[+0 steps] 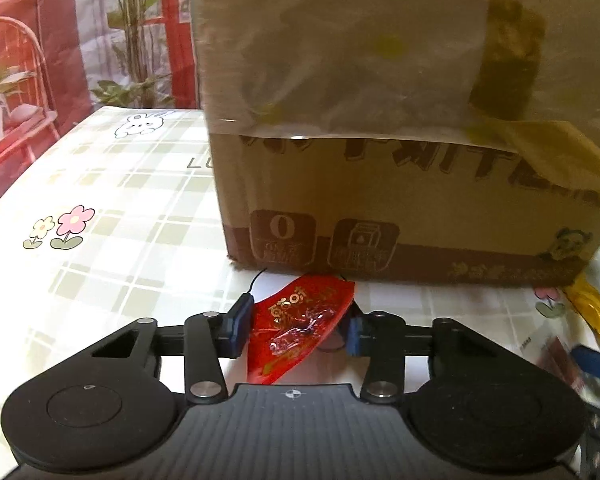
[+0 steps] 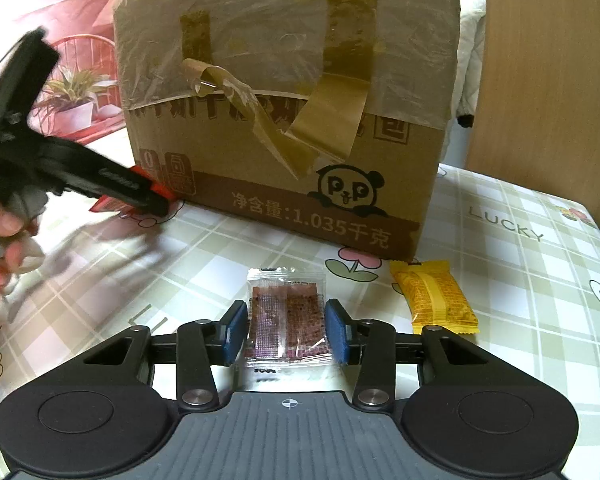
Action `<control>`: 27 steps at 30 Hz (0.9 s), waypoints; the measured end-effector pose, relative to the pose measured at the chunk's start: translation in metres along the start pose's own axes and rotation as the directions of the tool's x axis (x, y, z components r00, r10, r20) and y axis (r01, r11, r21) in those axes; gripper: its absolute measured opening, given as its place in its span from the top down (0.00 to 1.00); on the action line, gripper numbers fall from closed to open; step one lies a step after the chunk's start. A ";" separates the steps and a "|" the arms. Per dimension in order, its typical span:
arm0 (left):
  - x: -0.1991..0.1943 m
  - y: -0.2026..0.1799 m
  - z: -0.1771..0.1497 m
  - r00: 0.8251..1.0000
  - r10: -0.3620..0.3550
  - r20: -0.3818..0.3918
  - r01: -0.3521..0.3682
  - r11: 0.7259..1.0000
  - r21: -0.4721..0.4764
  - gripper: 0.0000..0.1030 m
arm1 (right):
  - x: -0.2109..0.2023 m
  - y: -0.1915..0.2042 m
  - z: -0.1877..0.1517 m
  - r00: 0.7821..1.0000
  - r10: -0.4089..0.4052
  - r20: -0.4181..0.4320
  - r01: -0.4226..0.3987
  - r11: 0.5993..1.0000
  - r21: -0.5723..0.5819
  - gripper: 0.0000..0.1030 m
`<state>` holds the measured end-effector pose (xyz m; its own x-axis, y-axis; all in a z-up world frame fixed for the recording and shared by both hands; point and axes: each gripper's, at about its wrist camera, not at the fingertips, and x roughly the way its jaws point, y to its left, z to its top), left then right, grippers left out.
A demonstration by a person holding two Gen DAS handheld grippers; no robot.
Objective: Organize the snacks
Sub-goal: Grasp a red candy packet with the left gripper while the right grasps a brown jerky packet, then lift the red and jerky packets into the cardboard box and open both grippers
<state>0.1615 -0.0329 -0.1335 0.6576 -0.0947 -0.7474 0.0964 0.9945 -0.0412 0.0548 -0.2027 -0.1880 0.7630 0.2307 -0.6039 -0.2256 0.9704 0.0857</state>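
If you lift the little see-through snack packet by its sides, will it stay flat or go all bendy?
Probably bendy. The clear snack packet is thin crinkly film, so it would likely bow or fold between the right gripper jaws at its two sides. It looks flat and small, so likely light. The shiny film may also be slippery.

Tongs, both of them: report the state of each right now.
Left tongs: closed on the red foil snack packet.
Right tongs: closed on the clear plastic packet of brown snack.

plaid tablecloth (image 2: pixel 520 264), potted plant (image 2: pixel 73 98), wooden panel (image 2: pixel 540 60)
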 end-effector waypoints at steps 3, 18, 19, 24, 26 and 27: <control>-0.008 0.008 -0.008 0.999 -0.036 0.002 0.036 0.999 -0.011 0.57 | 0.000 0.000 0.000 1.000 0.000 0.000 0.000 1.000 0.000 0.61; -0.058 0.028 -0.027 0.990 -0.078 0.117 0.070 0.995 0.070 0.58 | -0.010 0.008 0.001 1.000 -0.005 0.020 0.006 0.999 -0.033 0.65; -0.062 0.028 -0.027 0.988 -0.082 0.128 0.073 0.995 0.075 0.58 | -0.014 0.010 0.001 0.999 0.000 0.032 0.001 0.999 -0.037 0.65; -0.077 0.024 -0.024 0.978 -0.121 0.168 0.110 0.991 0.069 0.58 | -0.037 0.019 0.009 0.996 0.028 0.085 -0.021 0.996 -0.087 0.65; -0.081 0.024 -0.020 0.972 -0.142 0.189 0.131 0.989 0.070 0.58 | -0.048 0.020 0.015 0.992 0.041 0.116 -0.031 0.996 -0.088 0.65; -0.082 0.023 -0.019 0.969 -0.147 0.200 0.134 0.988 0.074 0.58 | -0.053 0.021 0.019 0.990 0.044 0.134 -0.033 0.996 -0.088 0.65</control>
<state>0.0959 -0.0015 -0.0857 0.7723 -0.2466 -0.5854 0.2388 0.9667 -0.0922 0.0206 -0.1937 -0.1392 0.8263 0.2808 -0.4882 -0.3029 0.9524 0.0350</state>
